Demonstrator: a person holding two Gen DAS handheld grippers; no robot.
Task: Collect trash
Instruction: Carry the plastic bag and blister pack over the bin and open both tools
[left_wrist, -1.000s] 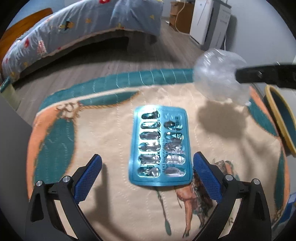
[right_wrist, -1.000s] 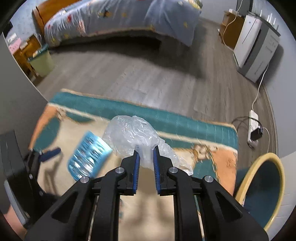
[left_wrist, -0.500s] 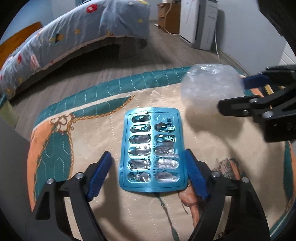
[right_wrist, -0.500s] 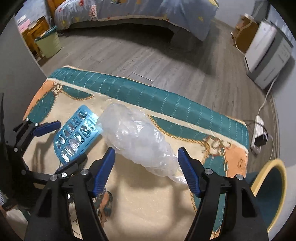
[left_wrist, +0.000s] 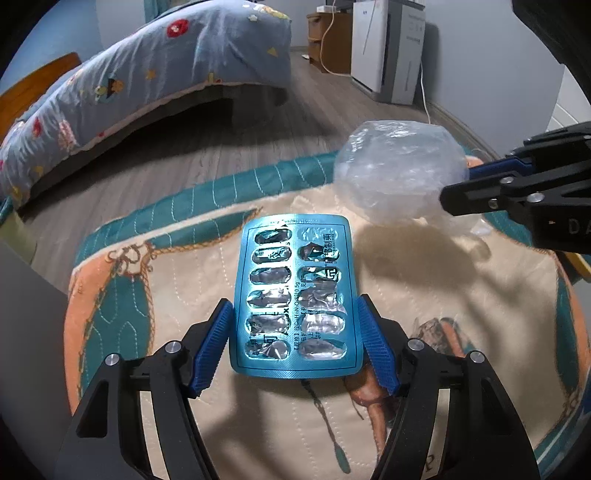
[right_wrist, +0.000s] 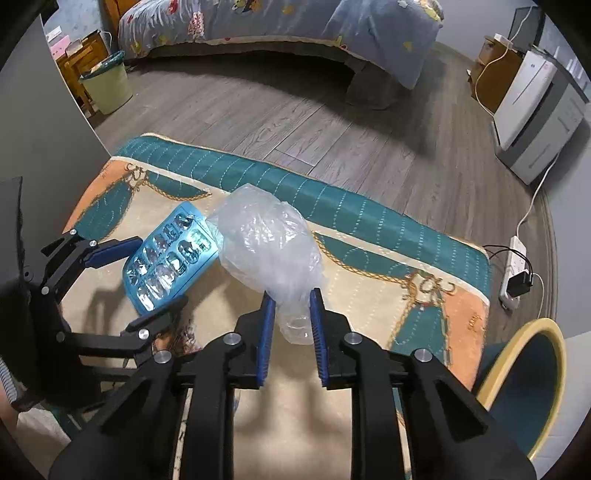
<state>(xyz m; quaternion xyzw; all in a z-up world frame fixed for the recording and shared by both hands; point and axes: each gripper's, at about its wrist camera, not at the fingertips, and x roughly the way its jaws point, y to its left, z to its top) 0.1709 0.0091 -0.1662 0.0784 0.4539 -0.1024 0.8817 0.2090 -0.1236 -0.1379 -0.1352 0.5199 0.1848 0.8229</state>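
Left claw (left_wrist: 295, 345) straddling blue blister pack (left_wrist: 293, 299), blue pads (left_wrist: 212, 350) sitting at both long edges of pack's near end; true pinch or slight gap cannot be told. Pack lying flat on patterned quilted cloth (left_wrist: 461, 295) covering bench. Right claw (right_wrist: 291, 325) pinching neck of crumpled clear plastic bag (right_wrist: 266, 243), pads pressing bag from both sides. Bag bulging just right of pack, far corner of pack touching or tucked under it. Yellow-rimmed bin (right_wrist: 524, 380) standing well right of pack, beyond cloth edge.
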